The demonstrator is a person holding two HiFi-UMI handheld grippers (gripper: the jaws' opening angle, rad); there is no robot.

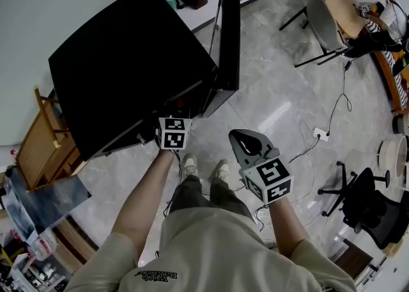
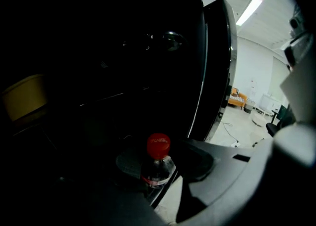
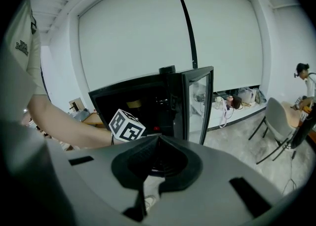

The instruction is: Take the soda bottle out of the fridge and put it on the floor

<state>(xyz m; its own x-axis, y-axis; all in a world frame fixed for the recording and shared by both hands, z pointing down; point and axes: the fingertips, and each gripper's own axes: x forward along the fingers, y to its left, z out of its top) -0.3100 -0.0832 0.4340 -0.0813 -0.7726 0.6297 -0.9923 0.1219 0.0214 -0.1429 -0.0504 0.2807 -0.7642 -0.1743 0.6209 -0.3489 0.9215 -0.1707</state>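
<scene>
One clear plastic bottle [image 2: 158,171] — round red cap [image 2: 158,146].

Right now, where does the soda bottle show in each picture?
Head view: not in it; the fridge top hides it.
Left gripper view: bottle low centre, inside the dark fridge.
Right gripper view: at most a red speck inside the fridge.
Shared landmark: the open fridge door.

Both arms reach forward and down, left gripper [image 1: 173,132] jaws apart, right gripper [image 1: 248,142] jaws together
</scene>
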